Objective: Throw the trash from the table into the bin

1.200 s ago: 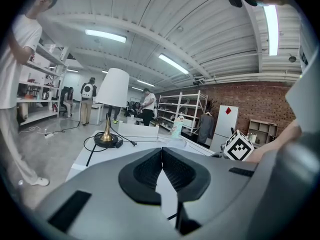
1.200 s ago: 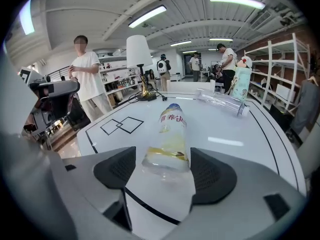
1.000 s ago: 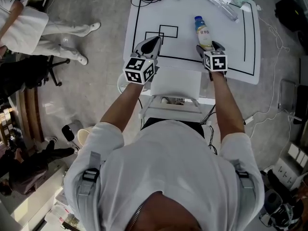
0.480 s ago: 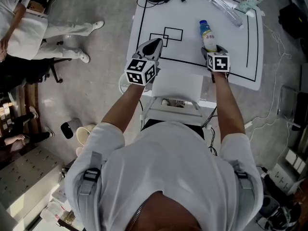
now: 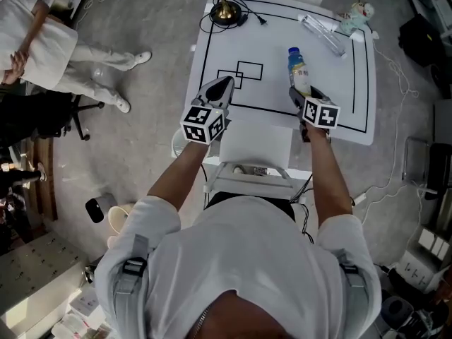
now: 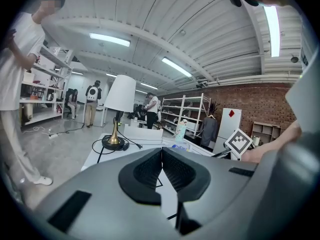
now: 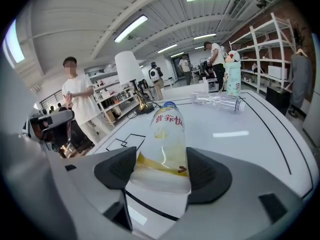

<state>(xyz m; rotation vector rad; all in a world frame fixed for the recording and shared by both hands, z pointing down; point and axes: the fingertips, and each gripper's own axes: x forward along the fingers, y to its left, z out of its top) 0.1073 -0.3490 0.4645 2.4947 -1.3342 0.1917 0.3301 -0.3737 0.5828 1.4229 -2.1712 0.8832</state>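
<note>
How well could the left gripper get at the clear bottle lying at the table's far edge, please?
Probably not: the left gripper is shut, and the clear bottle lies diagonally across, beyond the right gripper.

1. Head view: bright, even overhead light; white bench [image 5: 346,62] nearly blown out, black lines on it crisp; shadows faint and soft.
2. Both gripper views: heavy fisheye, straight ceiling lines bow, black vignette at all corners.
3. Left gripper view: strip lights [image 6: 109,39] burn white upper left and upper right; near foreground dark and soft, far room sharper.
4. Right gripper view: pale glare streak on the bench, right of centre; bottle [image 7: 161,149] sharp, thin highlight down its side; lower edge smeared.
</note>
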